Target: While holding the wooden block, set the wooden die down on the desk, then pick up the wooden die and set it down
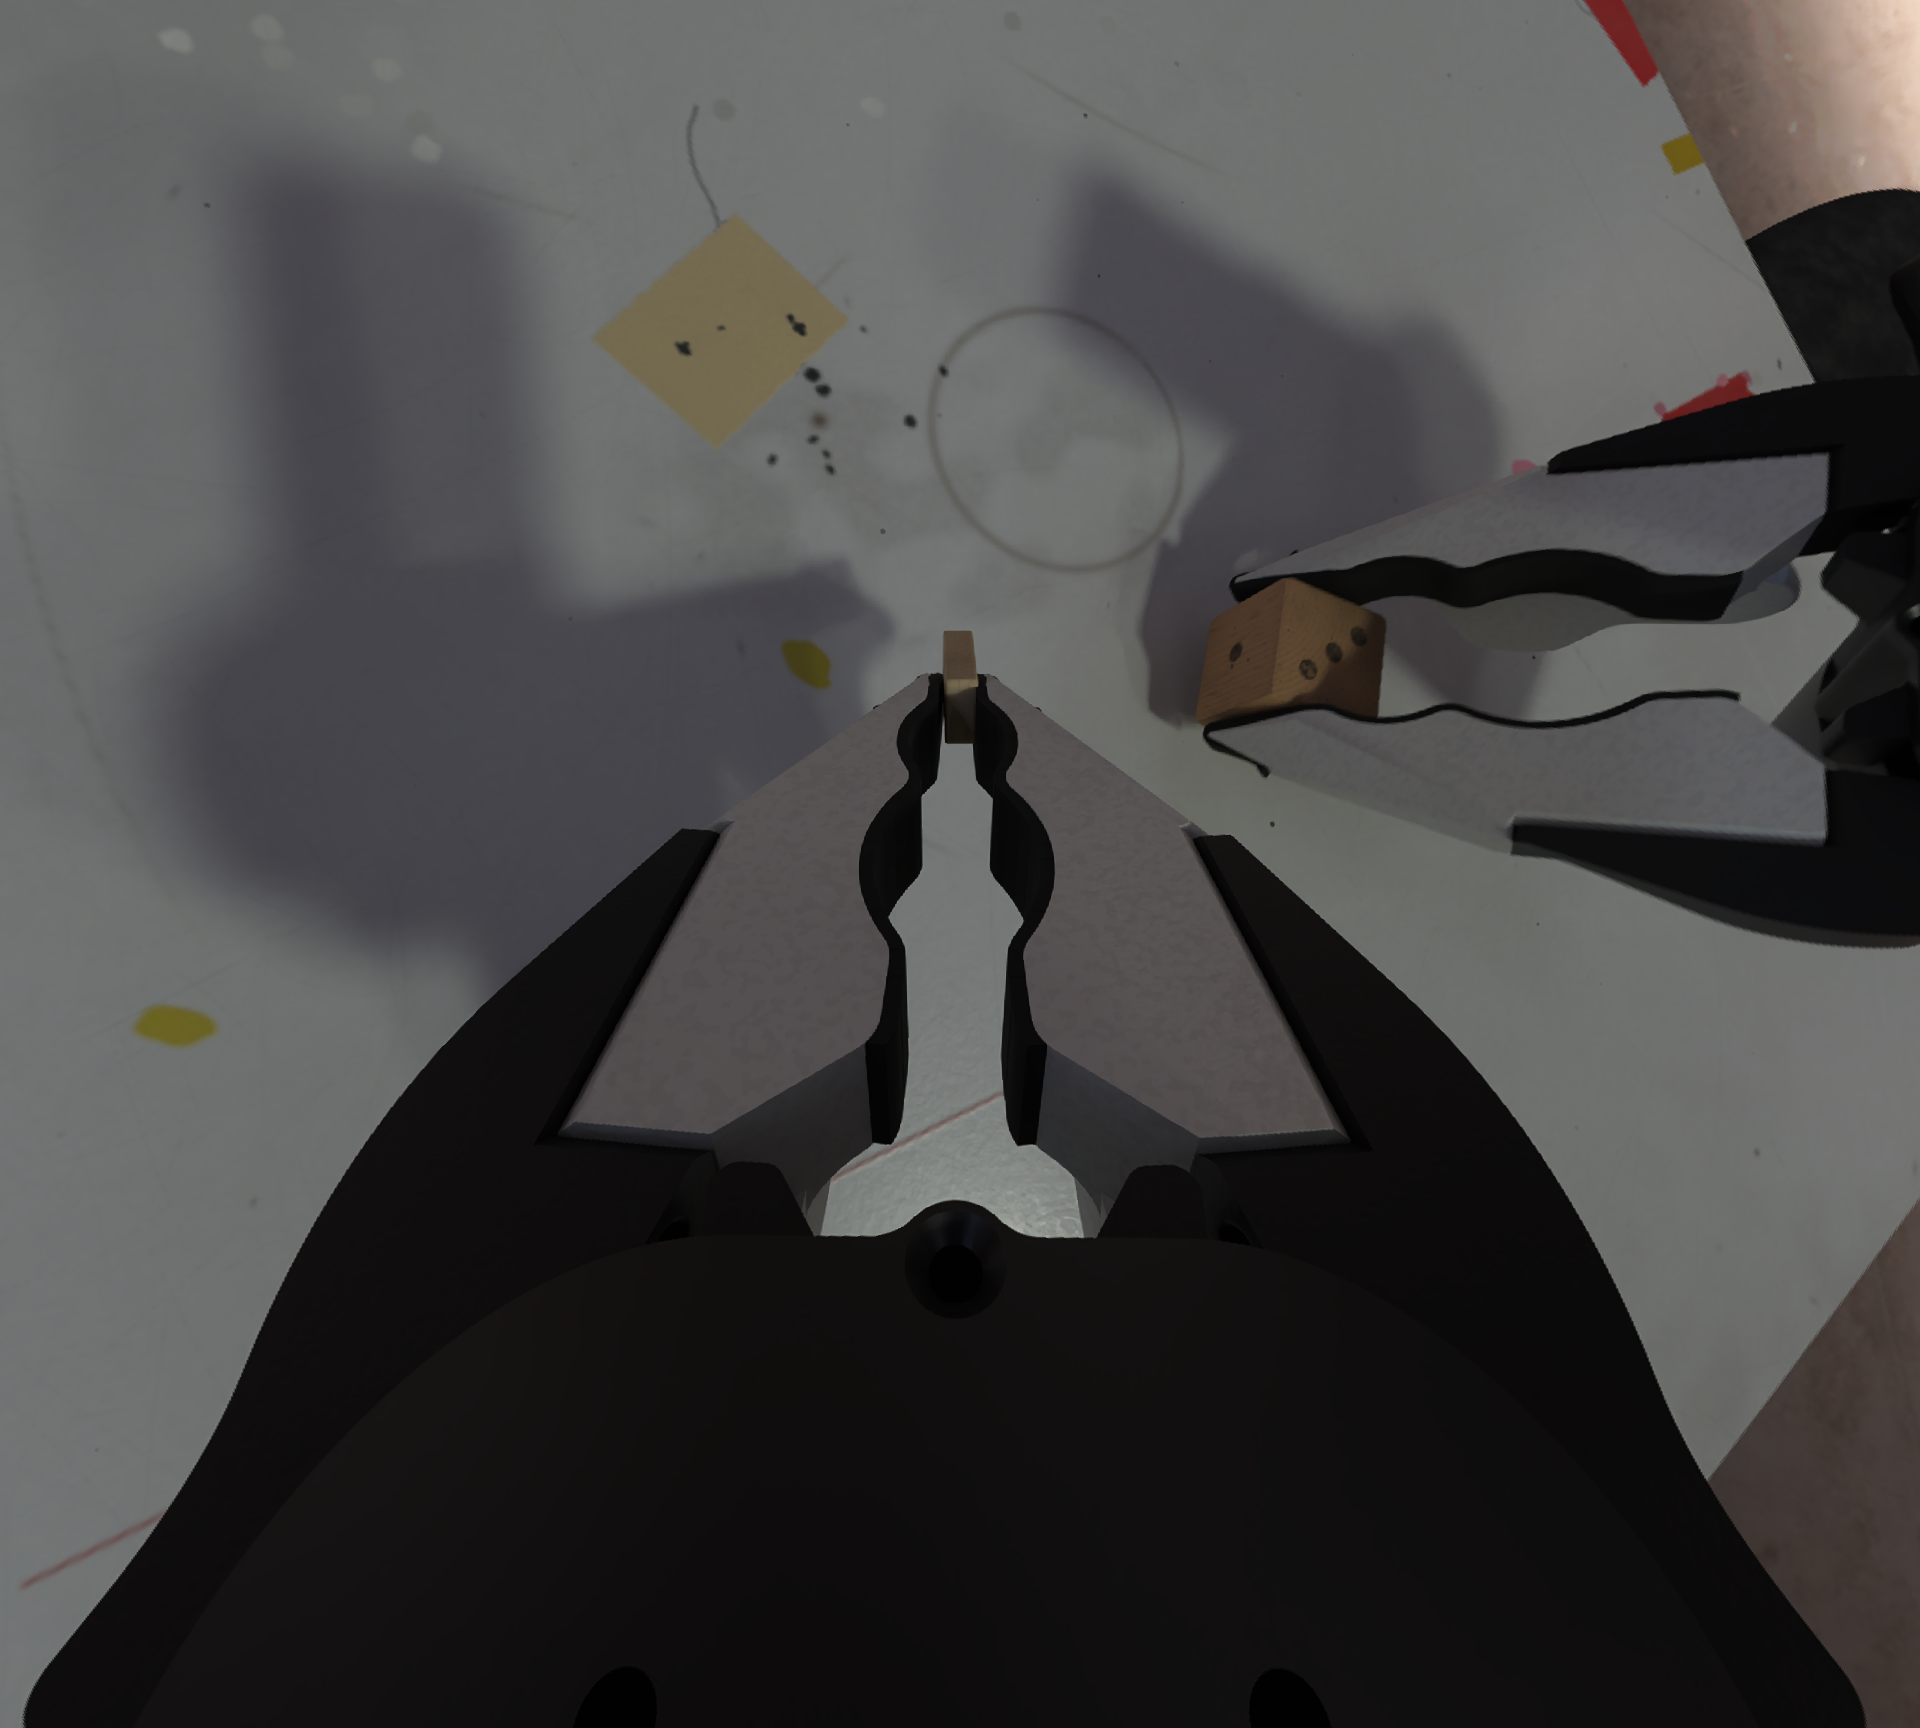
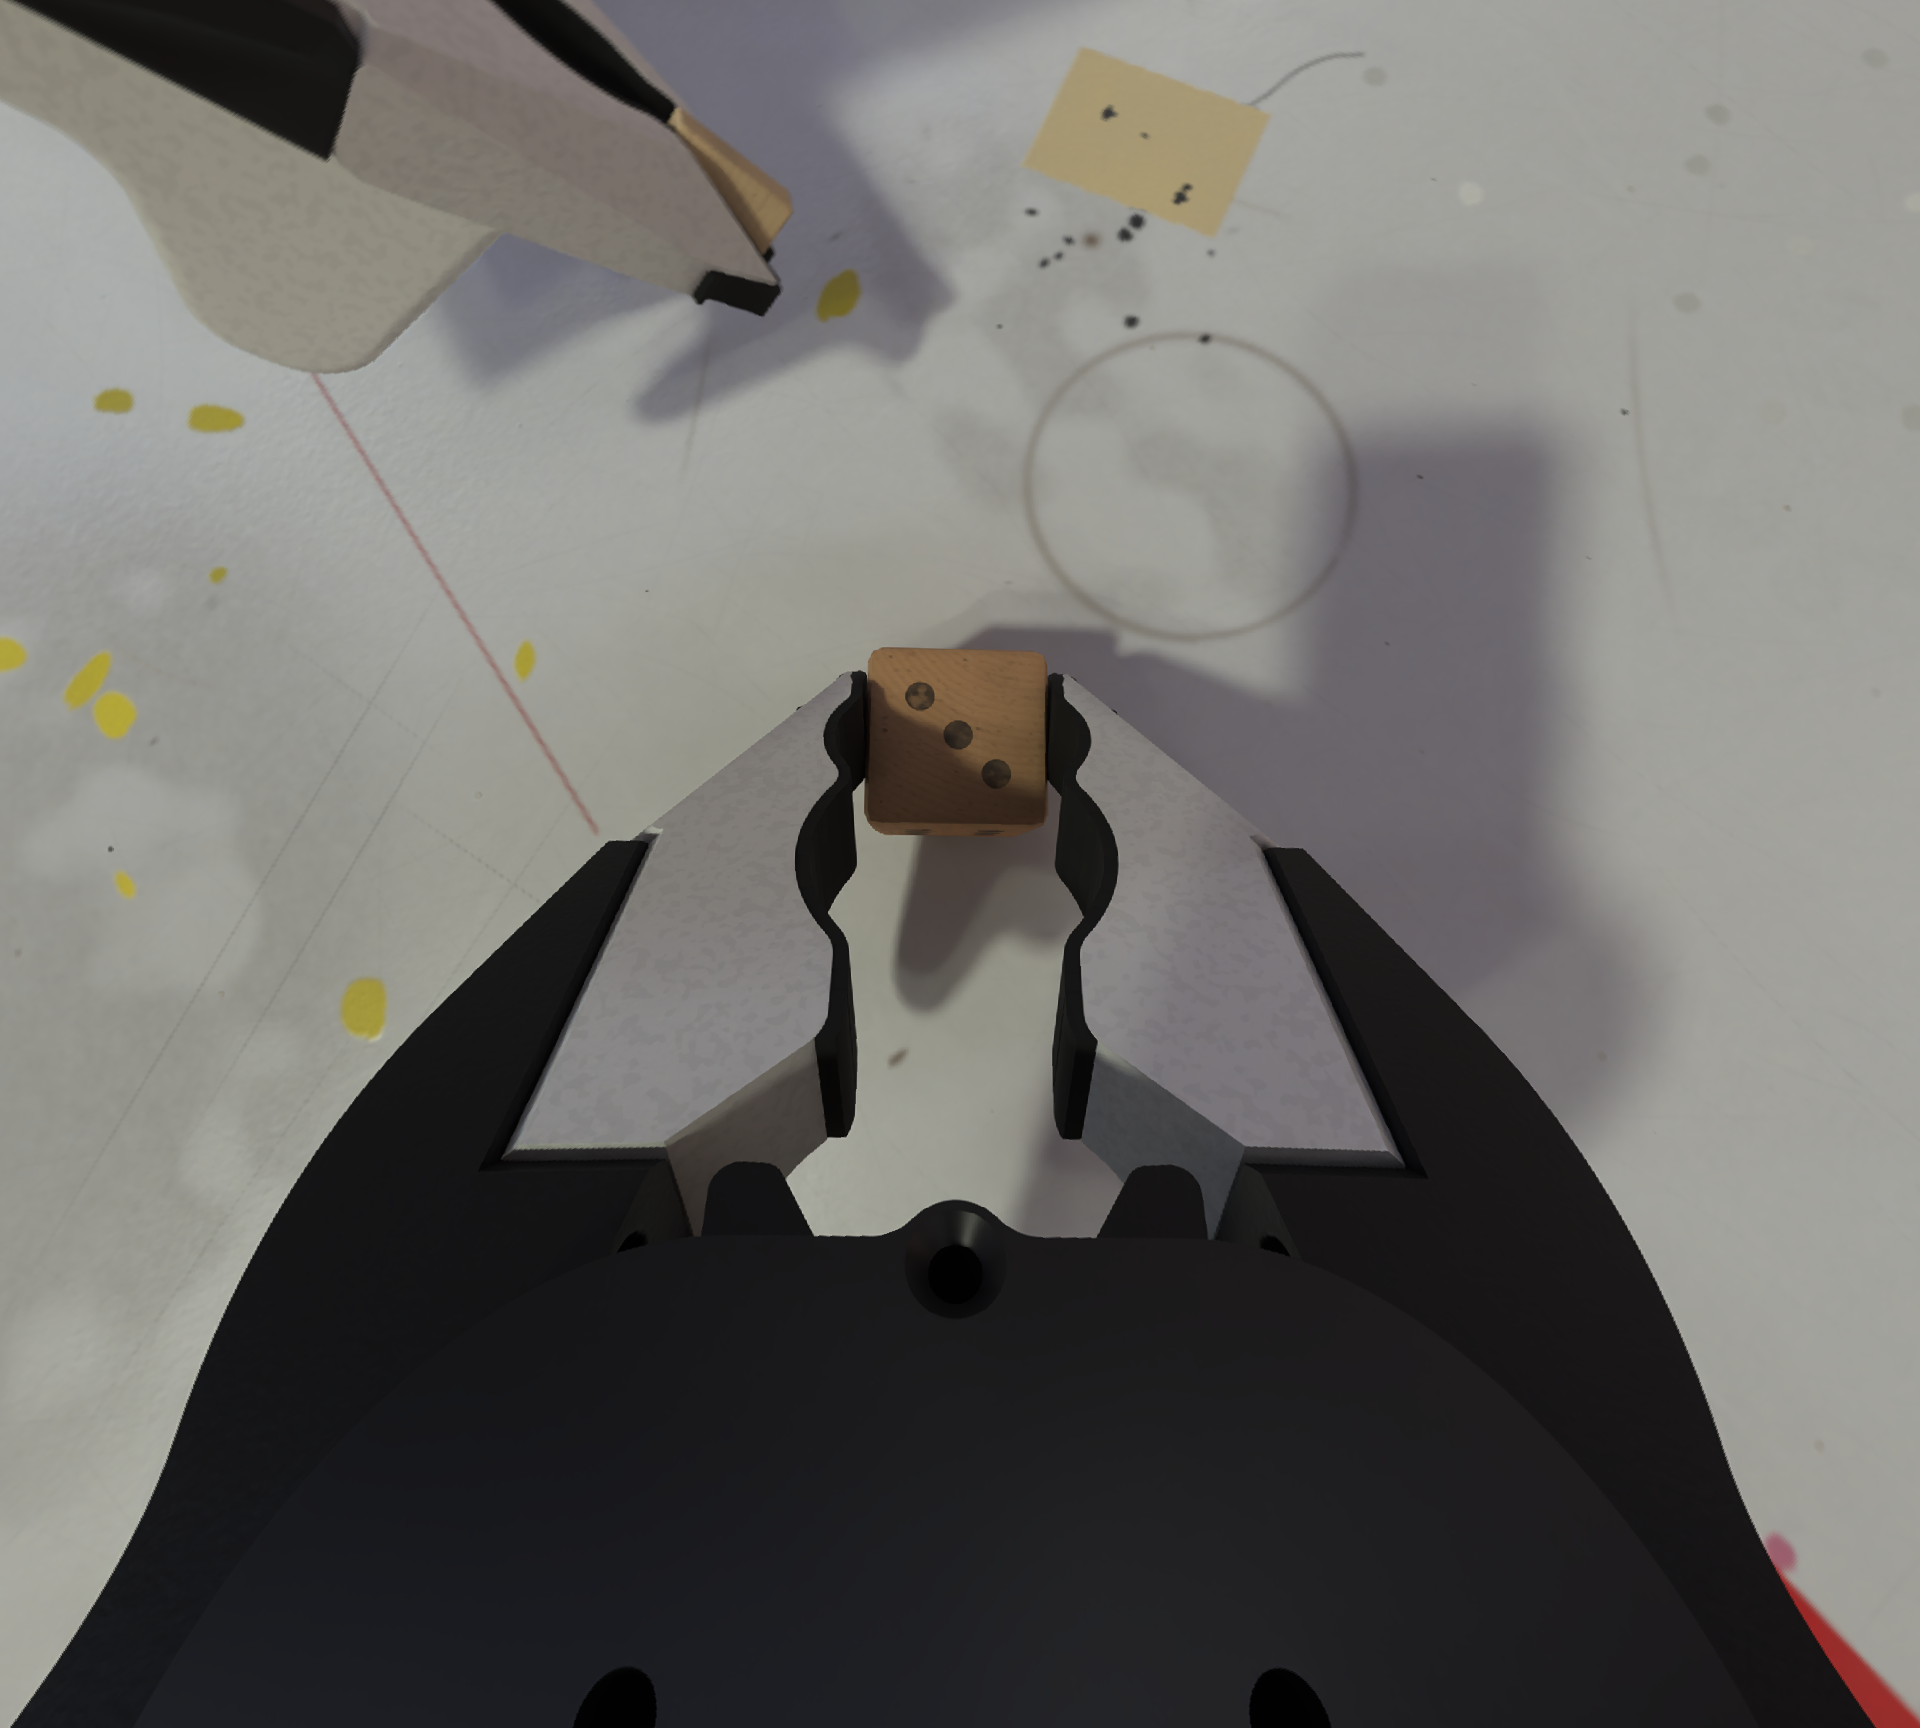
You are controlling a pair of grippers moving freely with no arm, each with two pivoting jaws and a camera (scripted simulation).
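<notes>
Left gripper point(image 1: 958, 691) clenched on the wooden block point(image 1: 958, 679), a thin pale piece pinched edge-on between the tips w/ its far end poking out past them. It hangs above the grey, paint-flecked worktop point(image 1: 416, 743). Ahead-left of its tips: tan paper square point(image 1: 720, 328); ahead-right: faint pencilled ring point(image 1: 1055, 437).

Right gripper point(image 2: 956, 733) grasps the wooden die point(image 2: 956, 738) between its tips, black pads against both sides, three-pip face toward its cam. In left wrist view the die sits to the right of the left gripper's tips, near but apart; can't tell if it touches the worktop.
</notes>
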